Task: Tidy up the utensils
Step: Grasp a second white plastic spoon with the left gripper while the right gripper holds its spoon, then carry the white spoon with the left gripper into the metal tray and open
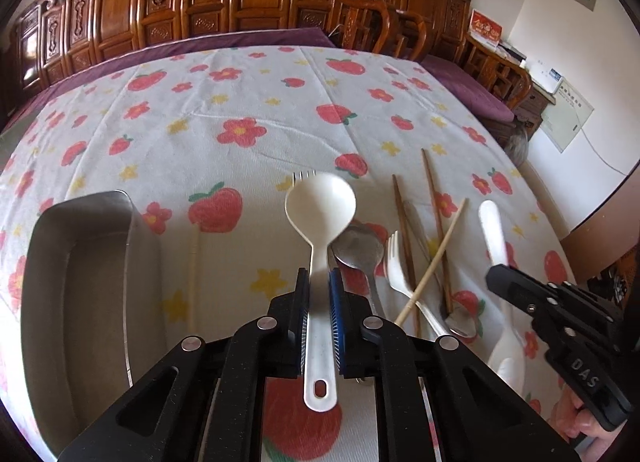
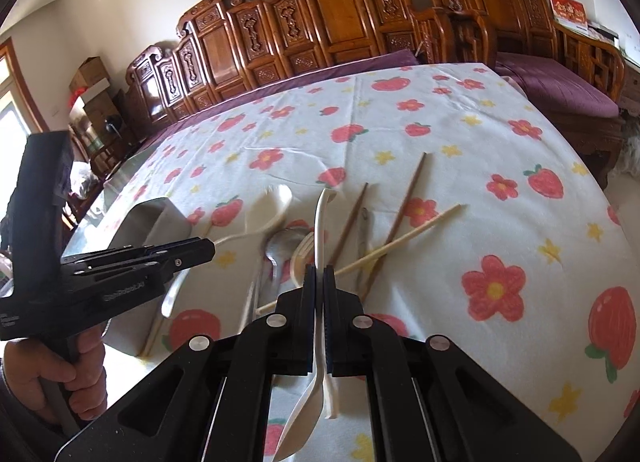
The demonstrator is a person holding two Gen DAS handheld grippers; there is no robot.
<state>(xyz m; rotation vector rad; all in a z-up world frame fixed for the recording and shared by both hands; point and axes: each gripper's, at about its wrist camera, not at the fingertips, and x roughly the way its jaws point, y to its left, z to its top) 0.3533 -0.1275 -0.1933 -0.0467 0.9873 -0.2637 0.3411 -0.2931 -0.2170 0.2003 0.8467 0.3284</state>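
Here the left tool [image 1: 319,282] is clamped on the handle of a cream plastic rice paddle [image 1: 320,202], lifted over the strawberry-print cloth on the tabletop [image 1: 240,102]. Just left of the paddle stands a rectangular steel tray [image 1: 80,262]. To the paddle's right lie a steel spoon [image 1: 358,250], a steel fork [image 1: 398,262], dark wooden chopsticks [image 1: 436,214] and a pale bamboo chopstick [image 1: 436,254]. Farther right, the right tool [image 2: 319,274] is closed tight on a white plastic spoon [image 2: 322,222], its bowl toward the camera.
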